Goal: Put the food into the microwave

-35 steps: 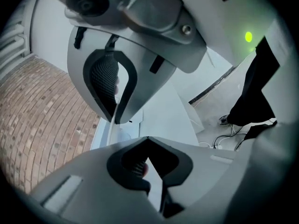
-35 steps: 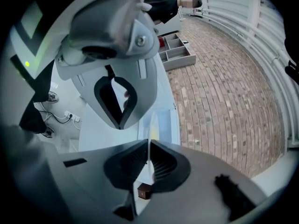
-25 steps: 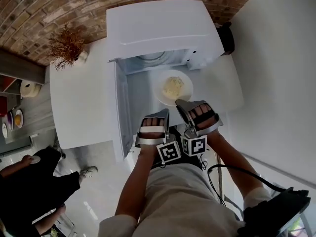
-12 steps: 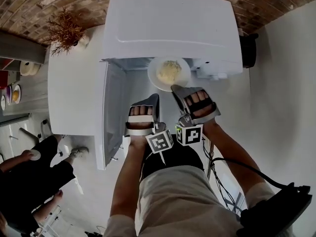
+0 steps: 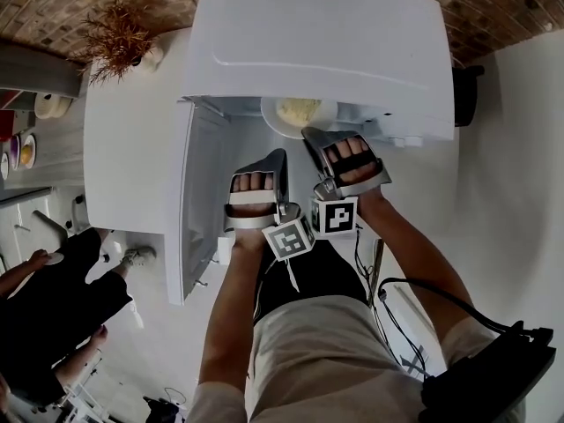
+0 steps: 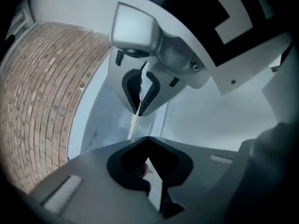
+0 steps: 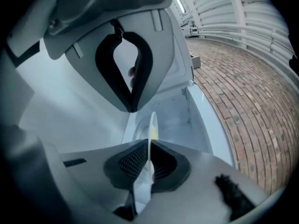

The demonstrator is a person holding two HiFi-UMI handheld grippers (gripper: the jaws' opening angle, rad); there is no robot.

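Brick wall (image 5: pixel 53 7); right gripper (image 5: pixel 308 137) clamps plate (image 5: pixel 284 117) at microwave (image 5: pixel 326 42).

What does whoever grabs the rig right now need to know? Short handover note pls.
Right hand-held gripper: shut on the rim of the plate, carrying it.
Left hand-held gripper: shut, empty, just short of the plate.
Food: on the plate, at the mouth of the microwave, partly under its top.
Door: open, on the left.
Done: door open, plate lifted.
Left: probably set the plate inside, release, withdraw, close the door.
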